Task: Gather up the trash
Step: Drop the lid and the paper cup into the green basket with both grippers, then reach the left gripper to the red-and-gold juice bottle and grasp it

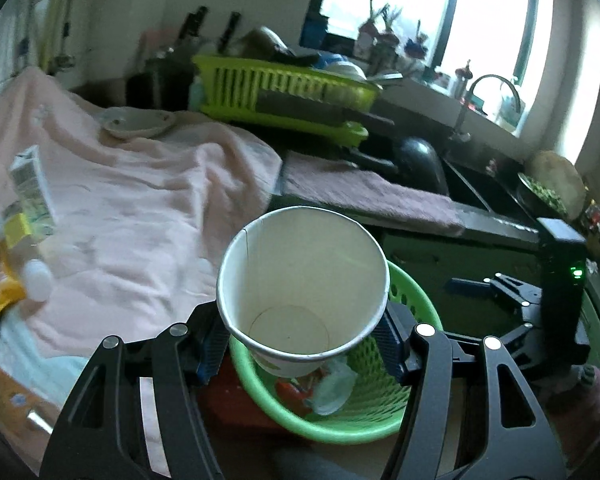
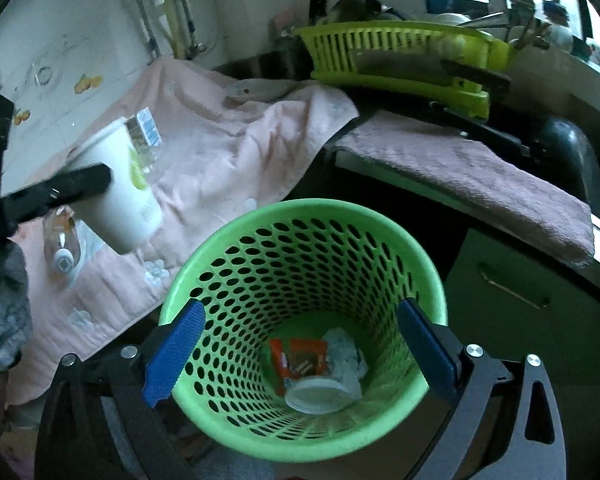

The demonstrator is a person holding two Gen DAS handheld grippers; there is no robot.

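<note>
The left gripper (image 1: 304, 344) clamps a white paper cup (image 1: 302, 288) at centre frame, above the green perforated waste basket (image 2: 300, 308). The right gripper (image 2: 300, 356) grips that basket's rim at both sides; an orange wrapper (image 2: 296, 358) and lid (image 2: 314, 394) lie inside. At left, a carton (image 1: 28, 184) rests on the pink towel (image 1: 140, 208) covering the counter; a lime dish rack (image 2: 400, 52) stands behind.
</note>
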